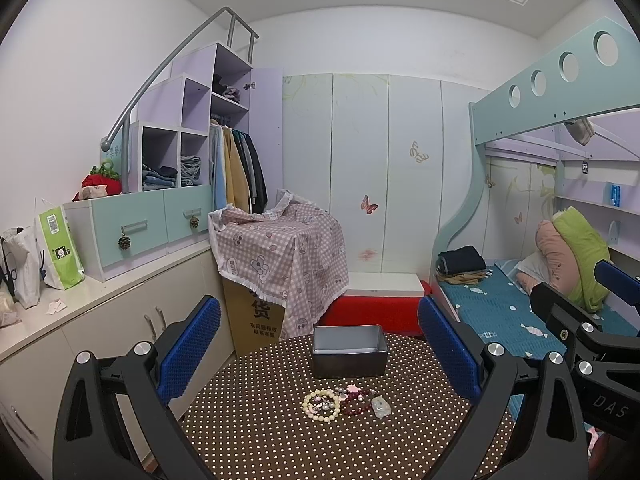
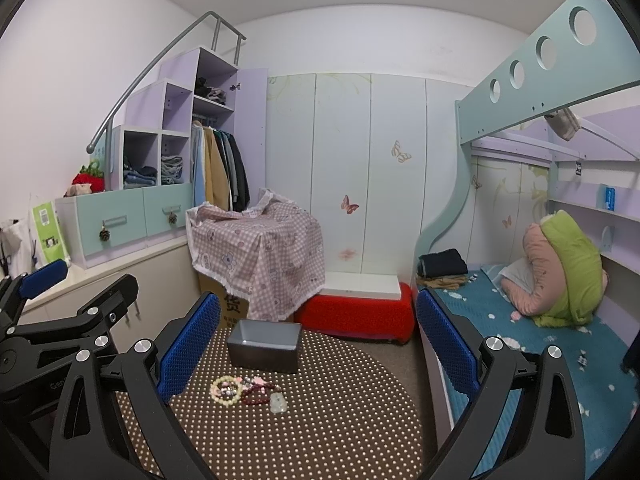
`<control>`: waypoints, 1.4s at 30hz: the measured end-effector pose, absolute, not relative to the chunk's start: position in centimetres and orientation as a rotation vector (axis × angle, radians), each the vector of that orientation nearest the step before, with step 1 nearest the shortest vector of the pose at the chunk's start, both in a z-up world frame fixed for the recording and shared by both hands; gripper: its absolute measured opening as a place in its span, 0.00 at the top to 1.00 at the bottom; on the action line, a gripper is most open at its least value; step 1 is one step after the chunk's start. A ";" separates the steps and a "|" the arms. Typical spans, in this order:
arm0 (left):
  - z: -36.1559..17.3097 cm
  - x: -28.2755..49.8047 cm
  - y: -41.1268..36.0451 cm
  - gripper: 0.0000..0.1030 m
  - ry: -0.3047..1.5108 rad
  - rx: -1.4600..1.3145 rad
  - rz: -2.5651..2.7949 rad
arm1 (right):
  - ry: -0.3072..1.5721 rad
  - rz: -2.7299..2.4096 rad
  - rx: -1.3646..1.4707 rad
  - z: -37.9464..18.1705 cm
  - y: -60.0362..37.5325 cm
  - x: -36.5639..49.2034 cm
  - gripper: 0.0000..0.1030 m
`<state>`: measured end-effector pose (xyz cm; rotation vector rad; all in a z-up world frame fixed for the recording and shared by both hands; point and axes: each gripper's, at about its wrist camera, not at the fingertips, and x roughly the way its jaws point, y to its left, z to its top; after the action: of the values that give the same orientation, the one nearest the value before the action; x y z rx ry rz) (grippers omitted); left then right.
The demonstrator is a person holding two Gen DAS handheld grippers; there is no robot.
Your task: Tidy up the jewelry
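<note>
Left tool (image 1: pixel 320 350) wide above jewelry (image 1: pixel 344 400)

bench cover (image 1: pixel 256 432): dotted brown cloth, matt | box (image 1: pixel 349 352): grey, smooth, dull sheen | bracelets (image 1: pixel 320 401): glossy beads | gripper pads (image 1: pixel 188 354): blue, textured

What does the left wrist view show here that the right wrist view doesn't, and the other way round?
Left wrist only: the right tool's side entering from its right edge, and more of the white counter with its bags.

Right wrist only: the left tool's side entering from its left edge, the table's far right rim, and floor beyond it.

Both: the dotted table, the grey box behind the jewelry pile, the cream bracelet at the pile's left, the bunk bed. Both tools are open and hold nothing.
</note>
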<state>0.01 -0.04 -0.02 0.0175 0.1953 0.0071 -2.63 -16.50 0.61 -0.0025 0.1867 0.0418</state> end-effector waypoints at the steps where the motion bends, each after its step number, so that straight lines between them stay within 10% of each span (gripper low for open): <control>1: 0.0 0.0 0.0 0.07 0.196 0.018 0.007 | 0.186 0.042 -0.002 0.6 -16.5 -2.6 0.08; 42: -7.1 9.1 5.7 0.07 0.440 -0.074 0.032 | 0.381 0.026 -0.036 -6.4 -16.5 6.7 0.08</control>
<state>9.10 5.75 -7.10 -0.0743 0.4404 0.0319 6.69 -16.46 -6.43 -0.0360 0.3807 0.0262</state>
